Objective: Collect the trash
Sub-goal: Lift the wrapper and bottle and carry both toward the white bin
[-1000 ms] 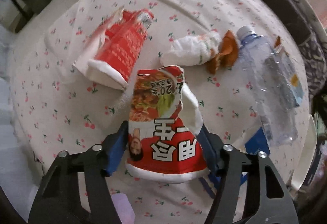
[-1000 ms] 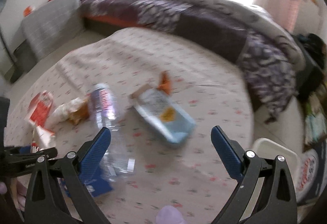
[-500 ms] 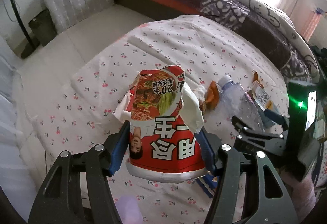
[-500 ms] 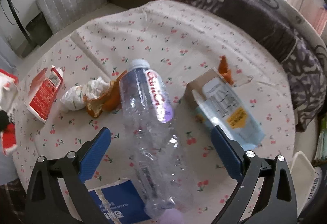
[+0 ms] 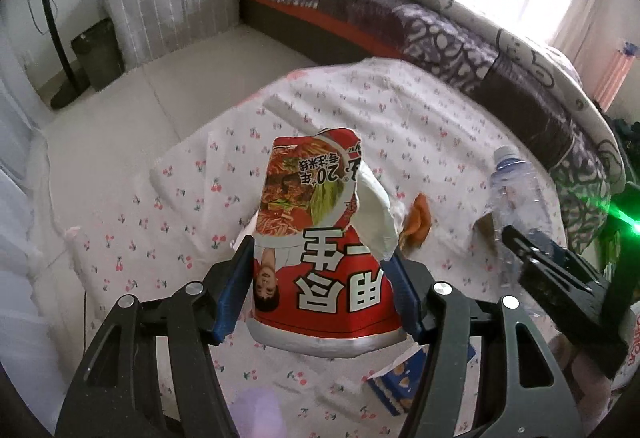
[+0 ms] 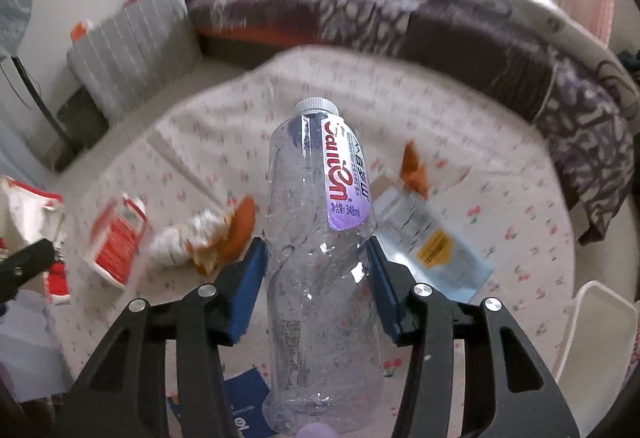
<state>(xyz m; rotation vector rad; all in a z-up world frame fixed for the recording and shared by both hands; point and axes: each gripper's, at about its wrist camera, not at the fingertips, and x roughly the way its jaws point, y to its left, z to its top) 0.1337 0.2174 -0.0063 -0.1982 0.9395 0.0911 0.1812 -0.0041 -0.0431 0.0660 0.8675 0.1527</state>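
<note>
My left gripper (image 5: 320,278) is shut on a torn red noodle cup (image 5: 320,250) and holds it above the cherry-print cloth (image 5: 200,230). My right gripper (image 6: 316,270) is shut on a clear plastic bottle (image 6: 320,238) with a purple label, cap pointing away, lifted off the cloth. On the cloth lie a red carton piece (image 6: 116,238), crumpled white paper with orange peel (image 6: 208,238), a light blue pouch (image 6: 432,242) and a blue wrapper (image 6: 240,402). The right gripper also shows at the right of the left wrist view (image 5: 556,274).
The cloth covers a low round surface. A bed with a patterned quilt (image 5: 460,38) runs behind it. A grey folded mattress (image 5: 172,6) and a dark bin (image 5: 96,50) stand at the back left. A white container edge (image 6: 592,338) is at the right.
My right gripper closed on the bottle and lifted it. My left gripper rose higher with the noodle cup and tilted towards the room.
</note>
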